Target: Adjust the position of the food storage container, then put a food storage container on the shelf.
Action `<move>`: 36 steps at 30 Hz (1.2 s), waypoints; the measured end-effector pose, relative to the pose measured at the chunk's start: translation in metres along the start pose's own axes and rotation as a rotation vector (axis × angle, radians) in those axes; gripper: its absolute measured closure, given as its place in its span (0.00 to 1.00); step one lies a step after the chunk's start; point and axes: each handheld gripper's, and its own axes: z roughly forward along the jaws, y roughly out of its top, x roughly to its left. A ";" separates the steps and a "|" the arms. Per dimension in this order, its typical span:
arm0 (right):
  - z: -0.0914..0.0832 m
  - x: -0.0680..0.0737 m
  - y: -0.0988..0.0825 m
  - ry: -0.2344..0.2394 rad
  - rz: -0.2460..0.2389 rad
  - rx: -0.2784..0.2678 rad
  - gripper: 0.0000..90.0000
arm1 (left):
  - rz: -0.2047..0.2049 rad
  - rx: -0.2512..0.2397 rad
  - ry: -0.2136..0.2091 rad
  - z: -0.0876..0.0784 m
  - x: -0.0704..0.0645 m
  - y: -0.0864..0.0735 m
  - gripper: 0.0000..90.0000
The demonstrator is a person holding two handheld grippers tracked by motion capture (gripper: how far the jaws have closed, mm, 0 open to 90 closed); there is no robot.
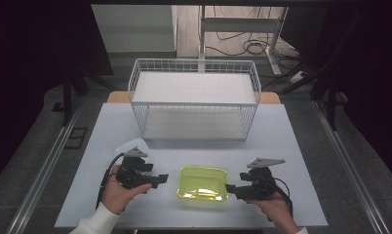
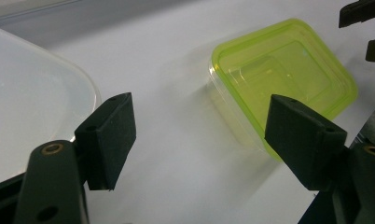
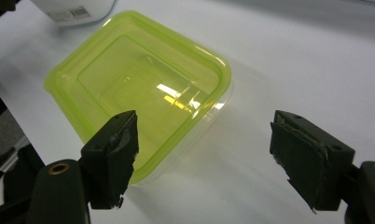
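A clear box with a yellow-green lid sits flat on the table, near the front edge, between my two grippers. My left gripper is just left of it and points toward it, jaws open and empty; the lidded box lies ahead and to the right. My right gripper is close to the box's right side with its jaws wide open. The box's near corner lies by its left jaw, and no pad presses on it.
A translucent white container stands right behind my left gripper, large at the left in the left gripper view. A white wire basket with a raised shelf occupies the back of the table. The table's front edge is near both hands.
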 end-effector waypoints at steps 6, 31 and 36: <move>-0.003 -0.002 0.000 -0.004 0.048 -0.038 0.24 | 0.006 0.013 -0.008 0.005 -0.003 0.000 0.27; 0.014 0.004 -0.007 0.025 0.159 -0.007 0.38 | -0.079 0.048 -0.124 0.044 -0.022 0.003 0.32; 0.017 0.003 -0.008 0.030 0.164 0.004 0.41 | -0.146 0.053 -0.167 0.051 -0.018 0.001 0.36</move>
